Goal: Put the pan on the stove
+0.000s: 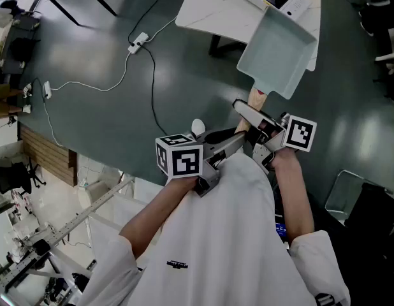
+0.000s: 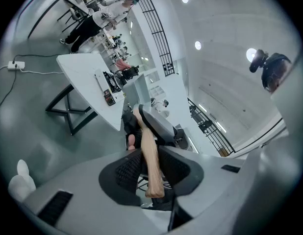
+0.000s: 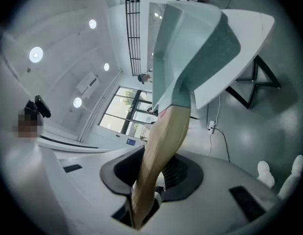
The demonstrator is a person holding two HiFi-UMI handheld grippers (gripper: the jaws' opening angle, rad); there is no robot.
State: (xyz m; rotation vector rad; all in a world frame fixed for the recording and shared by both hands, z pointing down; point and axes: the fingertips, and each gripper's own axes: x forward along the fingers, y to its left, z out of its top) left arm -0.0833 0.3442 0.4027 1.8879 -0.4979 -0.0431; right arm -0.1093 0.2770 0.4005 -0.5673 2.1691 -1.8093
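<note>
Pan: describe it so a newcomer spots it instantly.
Start at the white table, head view's top. Just below its edge, the left gripper and right gripper clamp a wooden handle. The pan on it is the only square, pale teal vessel.

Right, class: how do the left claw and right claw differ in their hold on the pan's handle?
The left claw clamps the wooden handle at its free end; the right claw clamps it nearer the pan. The left claw sits closer to the person's body, the right claw further out. Both are shut on the same handle.
</note>
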